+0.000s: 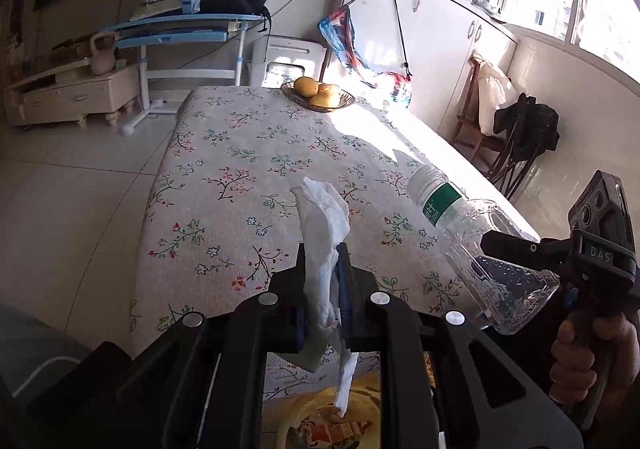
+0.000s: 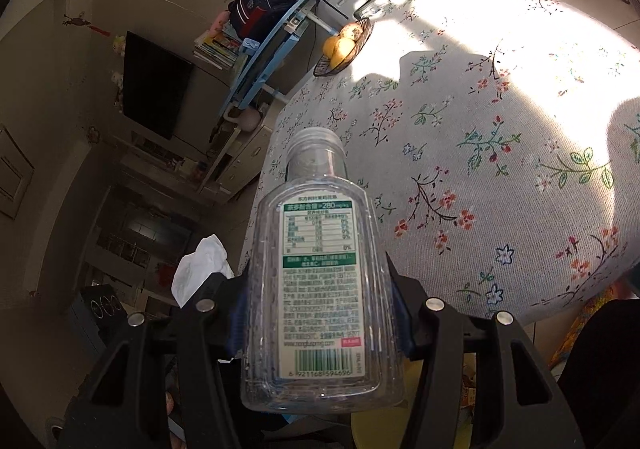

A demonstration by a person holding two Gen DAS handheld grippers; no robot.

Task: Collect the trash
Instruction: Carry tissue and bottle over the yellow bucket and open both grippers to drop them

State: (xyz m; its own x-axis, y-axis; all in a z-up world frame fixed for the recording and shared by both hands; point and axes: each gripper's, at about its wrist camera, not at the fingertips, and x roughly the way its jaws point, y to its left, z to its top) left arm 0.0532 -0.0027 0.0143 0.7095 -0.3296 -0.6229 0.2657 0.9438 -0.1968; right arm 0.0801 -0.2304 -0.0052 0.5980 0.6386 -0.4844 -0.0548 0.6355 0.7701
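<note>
My left gripper point(image 1: 322, 261) is shut on a crumpled white tissue point(image 1: 320, 233) that sticks up between the pads and hangs down below them, over the near end of the table. My right gripper point(image 2: 320, 289) is shut on a clear plastic bottle point(image 2: 318, 277) with a green and white label and no cap. The bottle's neck points away from me. In the left wrist view the bottle point(image 1: 476, 245) tilts up to the left, with the right gripper point(image 1: 516, 249) and a hand point(image 1: 588, 361) at the right. The tissue point(image 2: 200, 265) shows at the left in the right wrist view.
A table with a floral cloth point(image 1: 240, 169) stretches ahead, with a basket of fruit point(image 1: 318, 95) at its far end. A yellow patterned thing point(image 1: 320, 421) lies below the near edge. A blue desk point(image 1: 180, 29) with a backpack, white cabinets point(image 1: 432, 41) and a chair point(image 1: 484, 121) stand around.
</note>
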